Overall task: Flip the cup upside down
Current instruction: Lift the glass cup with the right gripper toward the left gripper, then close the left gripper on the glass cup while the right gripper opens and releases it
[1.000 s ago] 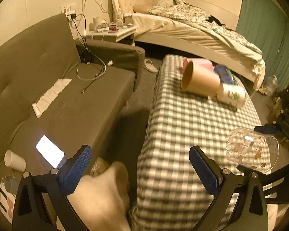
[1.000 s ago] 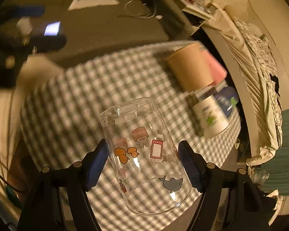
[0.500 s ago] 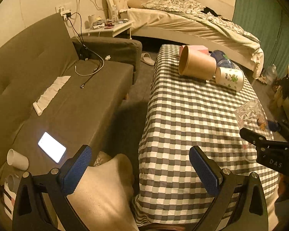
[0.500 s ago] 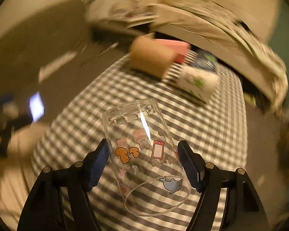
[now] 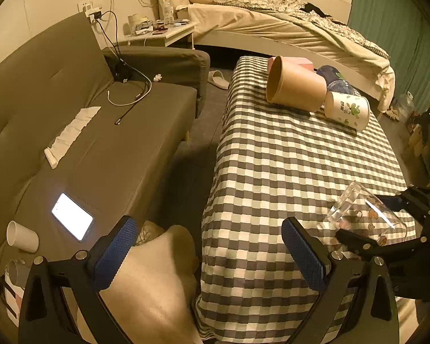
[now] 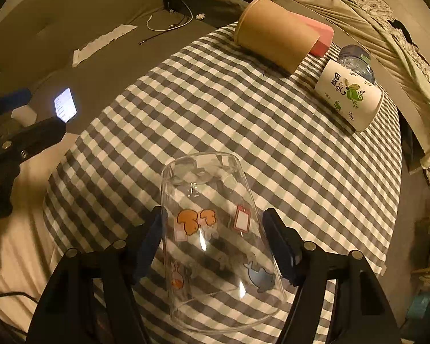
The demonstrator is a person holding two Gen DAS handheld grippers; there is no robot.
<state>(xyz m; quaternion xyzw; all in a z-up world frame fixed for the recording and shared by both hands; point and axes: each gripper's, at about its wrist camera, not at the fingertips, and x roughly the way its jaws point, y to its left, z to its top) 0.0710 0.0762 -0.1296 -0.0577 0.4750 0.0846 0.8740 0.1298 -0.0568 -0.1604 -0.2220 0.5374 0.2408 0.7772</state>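
Checkered table carries brown paper cup and white mug.

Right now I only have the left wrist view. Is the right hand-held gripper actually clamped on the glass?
Observer: Yes. The right hand-held gripper has a blue pad against each side of the glass, about mid-height.
Operator: Which end points away from it?
Observer: The closed base. The open rim is nearest the camera.
Operator: Is the left one crowding it?
Observer: No. The left hand-held gripper sits off the cloth's left edge, apart from the glass.
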